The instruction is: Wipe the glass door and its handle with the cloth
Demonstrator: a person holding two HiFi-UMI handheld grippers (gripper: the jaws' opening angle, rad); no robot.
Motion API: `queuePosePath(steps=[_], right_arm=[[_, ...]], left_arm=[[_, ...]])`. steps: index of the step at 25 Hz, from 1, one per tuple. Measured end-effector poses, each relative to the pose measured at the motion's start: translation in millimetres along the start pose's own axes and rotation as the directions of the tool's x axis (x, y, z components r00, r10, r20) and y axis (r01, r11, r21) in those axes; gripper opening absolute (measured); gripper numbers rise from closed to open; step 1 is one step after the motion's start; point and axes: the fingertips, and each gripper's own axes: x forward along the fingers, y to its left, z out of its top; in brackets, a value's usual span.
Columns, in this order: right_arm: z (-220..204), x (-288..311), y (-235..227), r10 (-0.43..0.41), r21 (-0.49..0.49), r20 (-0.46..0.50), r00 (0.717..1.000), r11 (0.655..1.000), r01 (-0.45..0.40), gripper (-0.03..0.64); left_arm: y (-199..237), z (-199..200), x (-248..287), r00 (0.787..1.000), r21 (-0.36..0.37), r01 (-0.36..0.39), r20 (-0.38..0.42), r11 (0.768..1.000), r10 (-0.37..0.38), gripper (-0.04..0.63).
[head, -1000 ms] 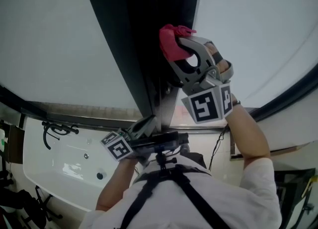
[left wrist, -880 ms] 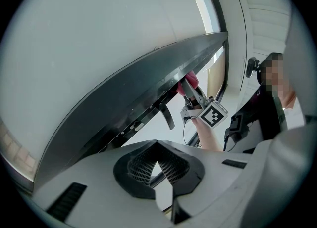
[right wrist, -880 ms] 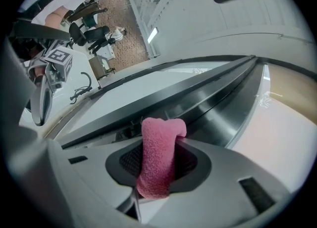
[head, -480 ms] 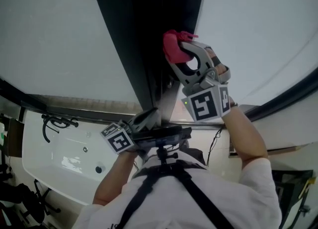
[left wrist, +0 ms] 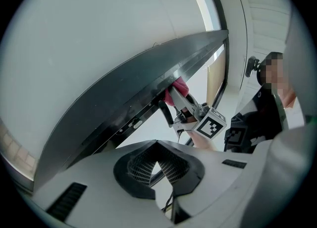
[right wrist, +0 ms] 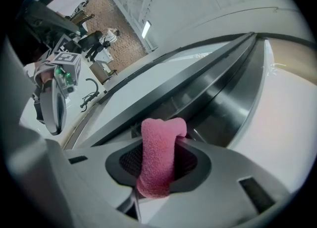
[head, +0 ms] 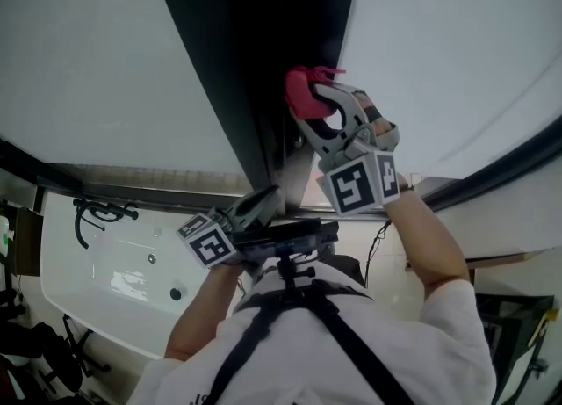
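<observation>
Currently pinches the pink cloth [head: 301, 96] between the jaws of the right gripper [right wrist: 159, 165], which are clamped on it. Leaves a folded wad poking past the tips, against the dark frame [head: 255, 52] of the glass door [head: 105, 69], beside a brushed-metal strip [right wrist: 233, 98]. Holds the left gripper [left wrist: 156, 160] low near the frame's foot, jaws together on nothing. Judges the cloth soft, light and limp: best gripped at the bunched fold, as here, with enough left proud to press flat. Expects smooth, slippery glass, so calls for firm, even pressure.
</observation>
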Motion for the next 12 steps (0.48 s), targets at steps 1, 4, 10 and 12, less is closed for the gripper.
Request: queuePosePath(steps=[1, 4, 10, 12], right_arm=[[-2.9, 0.2, 3.6, 0.002, -0.001, -0.006, 1.0, 1.0, -0.002, 0.117], [-4.5, 0.6, 5.2, -0.007, 0.003, -0.01, 1.0, 1.0, 0.007, 0.118], [-2.3, -4.2, 3.4, 0.0, 0.026, -0.036, 0.999, 1.0, 0.001, 0.118], [-0.1, -11.0, 1.0, -0.013, 0.054, -0.04, 0.999, 0.998, 0.015, 0.117]], left_arm=[[0.2, -0.6, 0.1, 1.0, -0.001, 0.0, -0.003, 1.0, 0.0, -0.008], [0.5, -1.8, 0.4, 1.0, -0.003, 0.0, -0.01, 1.0, 0.0, -0.008], [1.2, -3.4, -2.4, 1.0, -0.009, -0.002, -0.021, 1.0, 0.002, -0.008], [3.0, -4.7, -3.9, 1.0, -0.012, -0.002, -0.03, 1.0, 0.002, -0.008]])
